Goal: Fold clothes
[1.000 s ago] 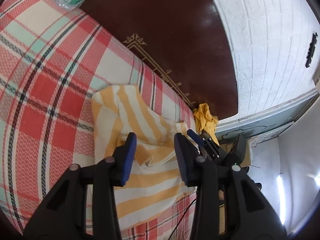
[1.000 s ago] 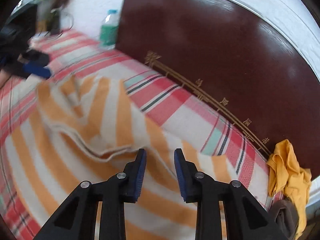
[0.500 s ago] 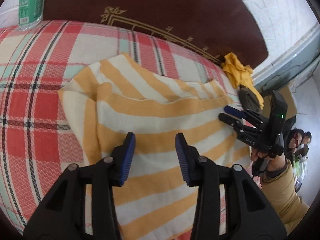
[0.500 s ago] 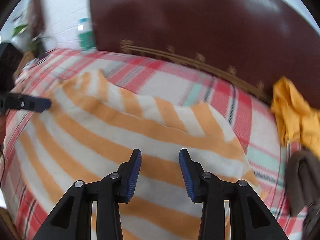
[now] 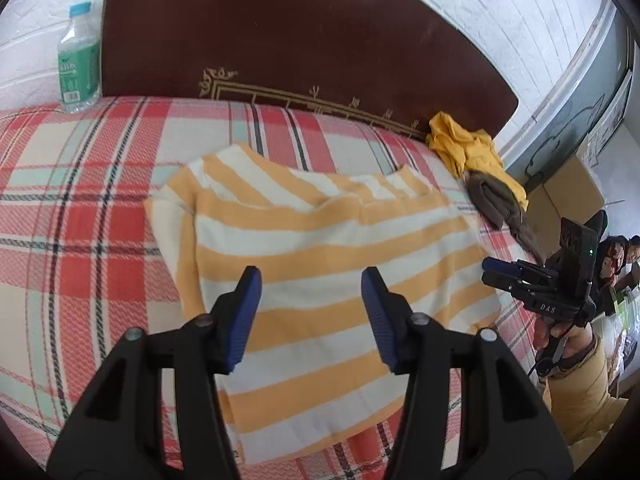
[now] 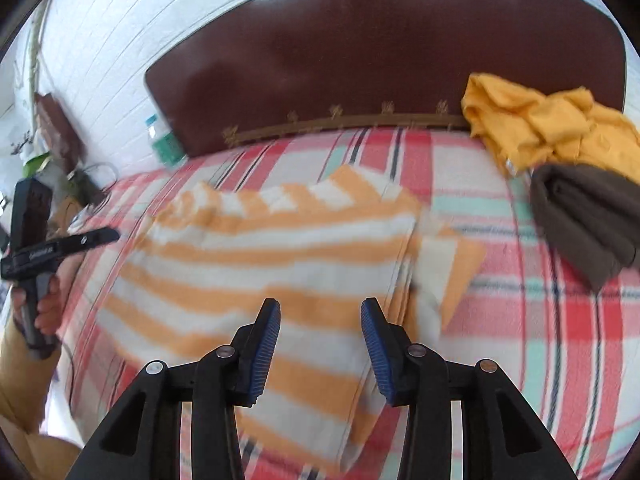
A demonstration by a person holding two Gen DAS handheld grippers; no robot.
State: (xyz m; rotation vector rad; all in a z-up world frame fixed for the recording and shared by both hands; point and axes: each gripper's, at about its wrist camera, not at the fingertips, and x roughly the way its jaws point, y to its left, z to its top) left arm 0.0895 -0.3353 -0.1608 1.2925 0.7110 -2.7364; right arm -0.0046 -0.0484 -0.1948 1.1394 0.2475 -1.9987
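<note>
While both gape, left hand-held gripper [image 5: 311, 314], right hand-held gripper [image 6: 320, 342], empty.

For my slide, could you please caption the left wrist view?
Open left gripper above an orange-striped shirt spread on a plaid bed.

An orange-and-white striped shirt [image 6: 256, 264] is seen spread on the plaid bedsheet [image 6: 540, 320] beneath the parted fingers of the right gripper [image 6: 320, 344], while yellow cloth [image 6: 552, 128] and brown cloth [image 6: 588, 212] are piled by the headboard [image 6: 380, 52].
</note>
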